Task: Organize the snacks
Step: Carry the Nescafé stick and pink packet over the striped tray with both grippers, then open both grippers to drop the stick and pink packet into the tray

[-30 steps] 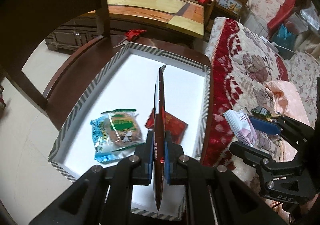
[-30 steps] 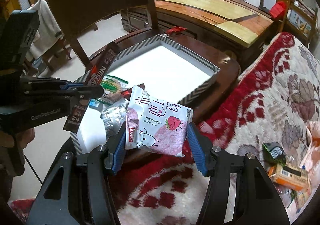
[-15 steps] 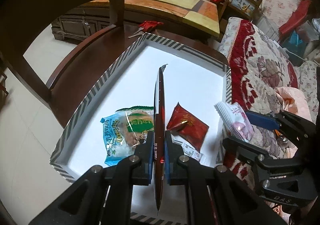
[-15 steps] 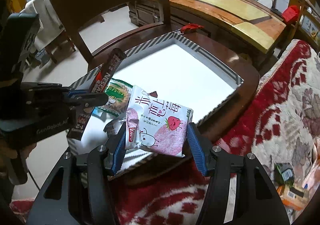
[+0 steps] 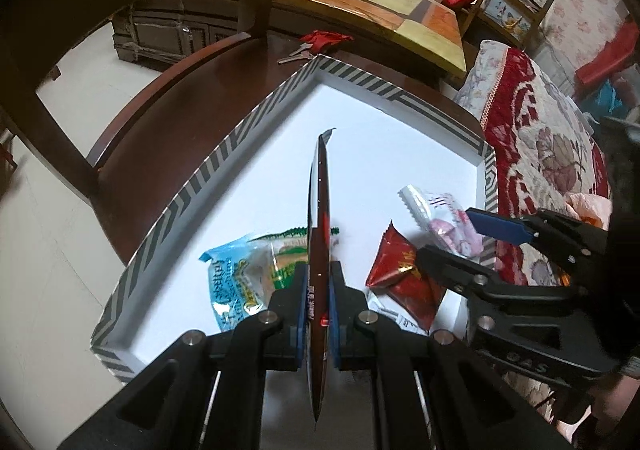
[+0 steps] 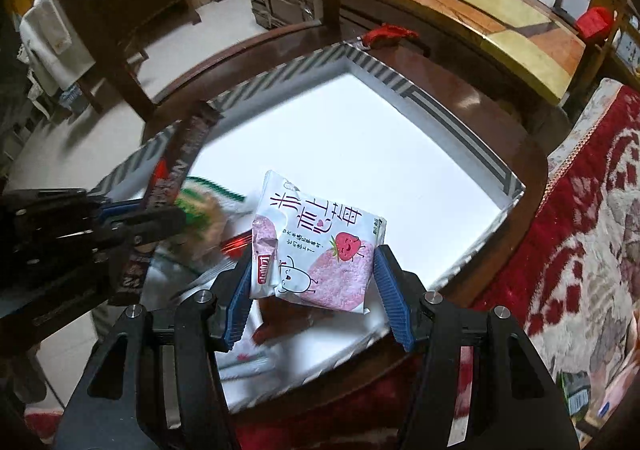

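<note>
Your left gripper, lower centre of left view: jaws clamped on dark stick pack, edge-on, above tray. Your right gripper, lower centre of right view: jaws clamped on strawberry packet, above tray's near right corner. Blue-green pack and red pack lay inside tray.

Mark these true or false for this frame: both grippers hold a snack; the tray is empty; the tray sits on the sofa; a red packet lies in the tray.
1. Both grippers hold a snack. True: the left gripper clamps a dark stick packet, the right gripper a strawberry packet.
2. The tray is empty. False: snacks lie in it.
3. The tray sits on the sofa. False: on a wooden chair.
4. A red packet lies in the tray. True.
</note>
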